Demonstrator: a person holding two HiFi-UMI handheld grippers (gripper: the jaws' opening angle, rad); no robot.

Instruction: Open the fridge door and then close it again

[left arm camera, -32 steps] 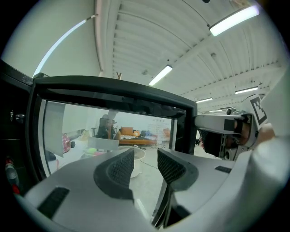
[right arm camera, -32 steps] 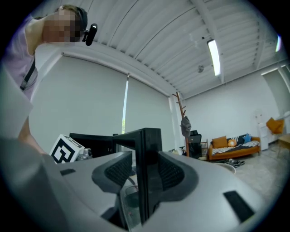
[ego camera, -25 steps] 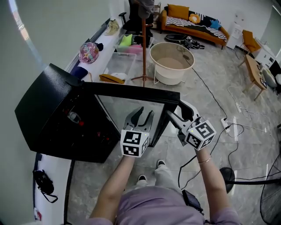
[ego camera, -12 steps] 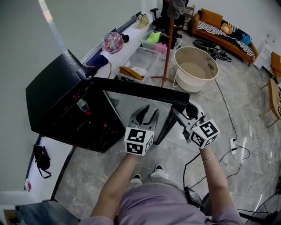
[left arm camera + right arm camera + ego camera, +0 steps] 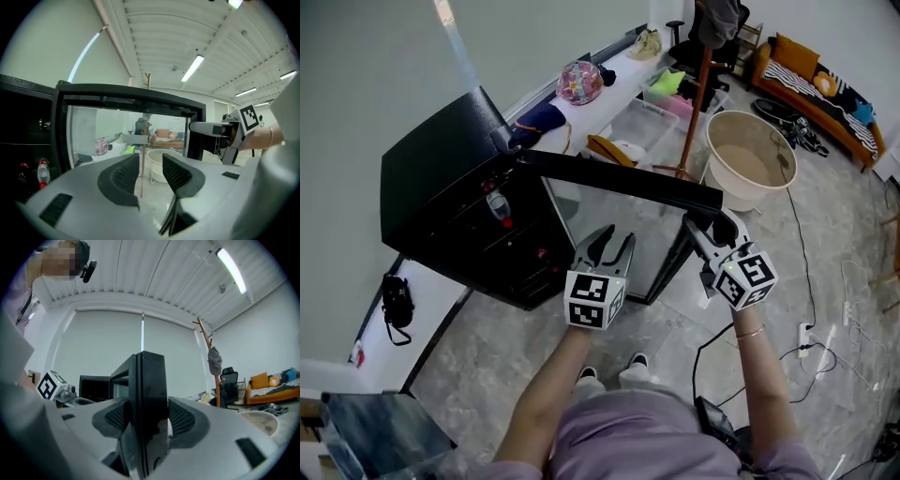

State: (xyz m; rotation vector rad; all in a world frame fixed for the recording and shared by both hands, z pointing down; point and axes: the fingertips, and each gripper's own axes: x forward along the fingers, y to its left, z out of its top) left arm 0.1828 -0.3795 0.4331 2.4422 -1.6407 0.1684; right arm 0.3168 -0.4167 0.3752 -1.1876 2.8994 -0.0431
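Note:
The black fridge stands at the left with its glass door swung wide. My right gripper is shut on the door's free edge, a ribbed pad against each side. Its jaws have just been opening a little, with the edge still between them. My left gripper is open and holds nothing. It hovers just in front of the glass pane. In the left gripper view the right gripper shows at the door's right edge. Bottles stand inside the fridge.
A white tub and a wooden coat stand stand beyond the door. A clear bin sits by the wall ledge, and an orange sofa is far back. Cables trail on the floor at the right, and a black bag lies left.
The right gripper has moved sideways with the door edge in its grip. The left gripper has shifted a little and turned. The head view has swung, so the fridge sits further right in the picture.

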